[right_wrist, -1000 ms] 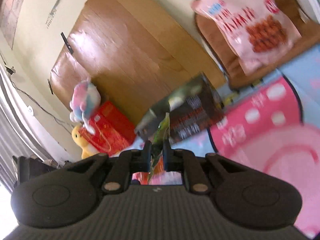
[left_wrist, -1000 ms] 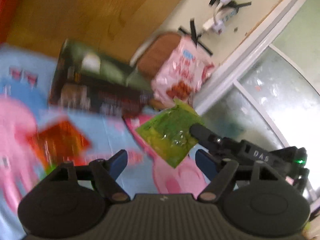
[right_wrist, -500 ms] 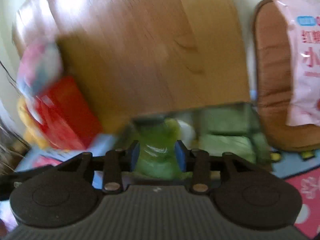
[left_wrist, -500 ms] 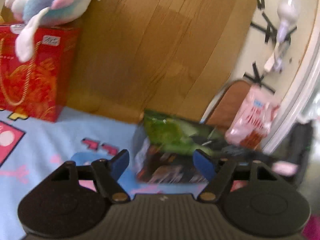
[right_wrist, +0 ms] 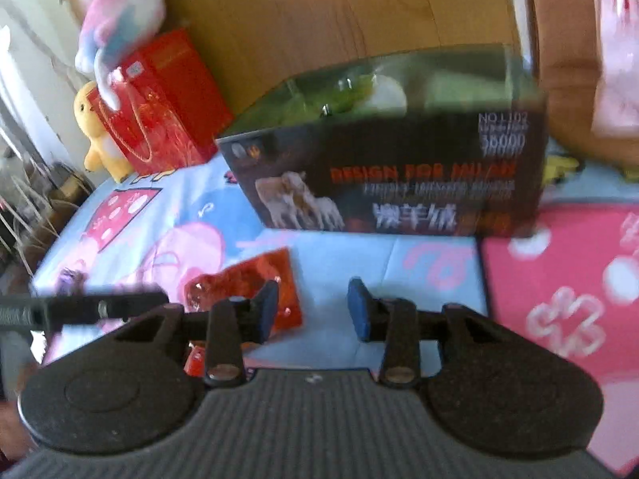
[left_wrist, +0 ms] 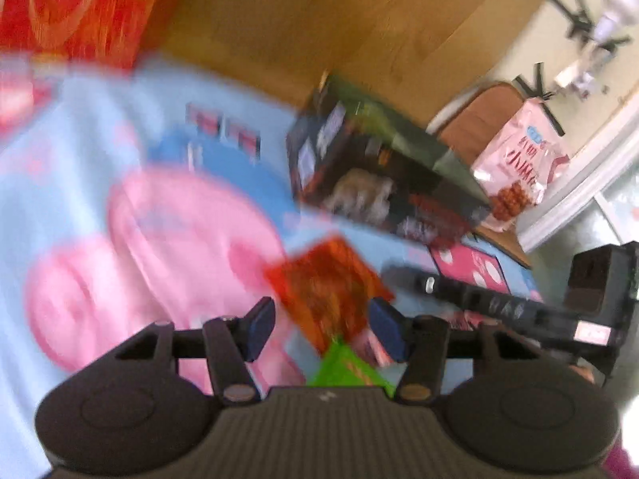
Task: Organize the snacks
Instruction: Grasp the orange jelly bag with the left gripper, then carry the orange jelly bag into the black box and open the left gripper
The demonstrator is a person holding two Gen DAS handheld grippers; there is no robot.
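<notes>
One orange packet (left_wrist: 327, 283), one green packet (left_wrist: 347, 367), one dark box (right_wrist: 391, 163).

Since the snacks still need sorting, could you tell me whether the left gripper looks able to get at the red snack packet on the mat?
Probably yes: the red snack packet lies uncovered between the closing left gripper jaws.

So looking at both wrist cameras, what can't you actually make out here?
- Red snack packet: its print is smeared by motion blur in the left wrist view.
- Green packet: mostly hidden behind the left gripper, whose jaws are closing with nothing pressed yet.
- Dark box: its contents are blurred in the right wrist view, only green shapes show.
- Pink bag: cut off by the frame edge there.
</notes>
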